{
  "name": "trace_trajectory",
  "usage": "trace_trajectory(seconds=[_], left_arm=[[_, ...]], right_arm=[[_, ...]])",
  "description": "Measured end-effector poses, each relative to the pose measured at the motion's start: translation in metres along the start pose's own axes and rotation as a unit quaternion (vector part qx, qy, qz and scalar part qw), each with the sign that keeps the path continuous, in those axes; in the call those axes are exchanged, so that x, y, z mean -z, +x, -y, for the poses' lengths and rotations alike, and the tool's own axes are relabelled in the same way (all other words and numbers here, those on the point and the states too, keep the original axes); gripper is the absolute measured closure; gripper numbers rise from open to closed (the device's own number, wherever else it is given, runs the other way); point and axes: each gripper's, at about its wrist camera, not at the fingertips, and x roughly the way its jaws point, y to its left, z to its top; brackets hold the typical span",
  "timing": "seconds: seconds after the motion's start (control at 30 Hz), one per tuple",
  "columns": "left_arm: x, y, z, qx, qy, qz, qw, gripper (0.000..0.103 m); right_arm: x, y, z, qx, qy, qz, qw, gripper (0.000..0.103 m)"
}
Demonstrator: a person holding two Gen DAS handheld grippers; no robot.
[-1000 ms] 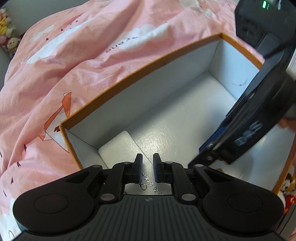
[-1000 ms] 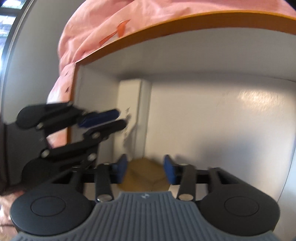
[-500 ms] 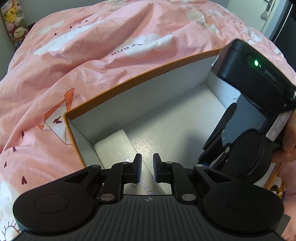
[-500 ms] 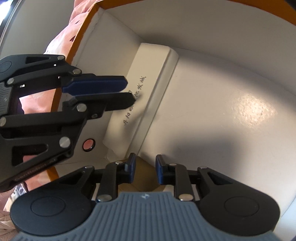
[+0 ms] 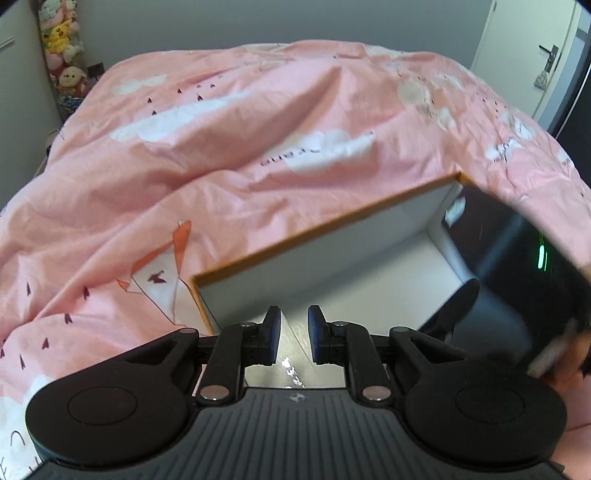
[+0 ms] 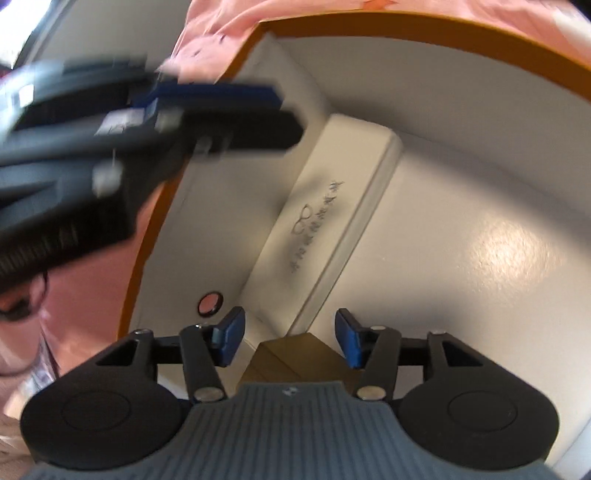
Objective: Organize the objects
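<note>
From the left wrist camera we look along our left gripper (image 5: 293,334), held over the near corner of an open cardboard box (image 5: 325,225) with an orange rim and white inside walls. Its blue-padded jaws stand a narrow gap apart and have just been opening a little; nothing sits between them, only the top of a white glasses case (image 5: 293,354) with grey print lying below in the box. The box rests on a bed under a pink duvet (image 5: 229,147) printed with clouds and an orange fox. At the right edge the dark body of our right gripper (image 5: 517,280) leans into the box, blurred, a green light glowing on it. Stuffed toys (image 5: 61,48) are stacked in the far left corner of the room, and a door (image 5: 528,59) stands at far right.

From the right wrist camera our right gripper (image 6: 288,341) hangs inside the box (image 6: 406,31), jaws about half apart and just opened wider, gripping nothing. Below the gap lies a small brown carton (image 6: 295,356), touched by neither pad. The white glasses case (image 6: 332,229) lies flat on the box floor along the left wall, just beyond the carton. A small round pink-and-black thing (image 6: 209,303) sits beside the case. The left gripper (image 6: 207,110) shows blurred at upper left.
</note>
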Motion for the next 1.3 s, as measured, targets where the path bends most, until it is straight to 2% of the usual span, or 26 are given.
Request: trace_trajectory(seconds=[0.1, 0.4, 0.5, 0.53, 0.57, 0.77, 0.83, 0.93, 1.0, 1.13, 1.2, 1.3], left_arm=[[0.000, -0.001, -0.001, -0.008, -0.002, 0.001, 1.0000, 0.086], [0.008, -0.002, -0.016, -0.008, -0.023, 0.000, 0.9997, 0.084], [0.008, -0.004, -0.016, -0.010, -0.019, 0.001, 0.9998, 0.084], [0.008, -0.004, -0.016, -0.009, -0.021, 0.002, 0.9997, 0.084], [0.008, -0.004, -0.017, -0.008, -0.023, 0.002, 0.9997, 0.084], [0.010, -0.005, -0.016, -0.005, -0.029, -0.002, 0.9996, 0.084], [0.013, -0.007, -0.013, 0.000, -0.025, -0.005, 0.9997, 0.084], [0.020, -0.013, -0.006, 0.014, -0.020, -0.006, 0.9997, 0.084], [0.026, -0.015, 0.000, 0.024, -0.019, -0.006, 0.9995, 0.083], [0.039, -0.019, 0.011, 0.035, -0.025, -0.003, 0.9991, 0.083], [0.044, -0.022, 0.018, 0.029, -0.035, 0.004, 0.9990, 0.083], [0.052, -0.027, 0.031, 0.017, -0.048, 0.014, 0.9986, 0.083]], right_arm=[[-0.005, 0.013, -0.016, 0.039, -0.022, -0.024, 0.999, 0.045], [-0.016, 0.033, -0.024, 0.050, -0.010, -0.042, 0.998, 0.045], [-0.018, 0.039, -0.028, 0.072, -0.019, -0.035, 0.997, 0.052], [-0.019, 0.040, -0.028, 0.066, -0.016, -0.032, 0.997, 0.060], [-0.021, 0.040, -0.028, 0.059, -0.014, -0.029, 0.998, 0.063], [-0.031, 0.033, -0.031, 0.066, -0.002, 0.003, 0.998, 0.064], [-0.033, 0.026, -0.033, 0.081, -0.008, 0.016, 0.997, 0.063], [-0.032, 0.010, -0.028, 0.068, 0.013, 0.022, 0.997, 0.063], [-0.029, -0.003, -0.023, 0.076, 0.029, 0.032, 0.996, 0.064], [-0.018, -0.021, -0.005, 0.107, 0.073, 0.045, 0.991, 0.073], [0.000, -0.023, 0.005, 0.121, 0.096, 0.043, 0.987, 0.075], [0.038, -0.028, 0.009, 0.116, 0.118, 0.025, 0.986, 0.078]])
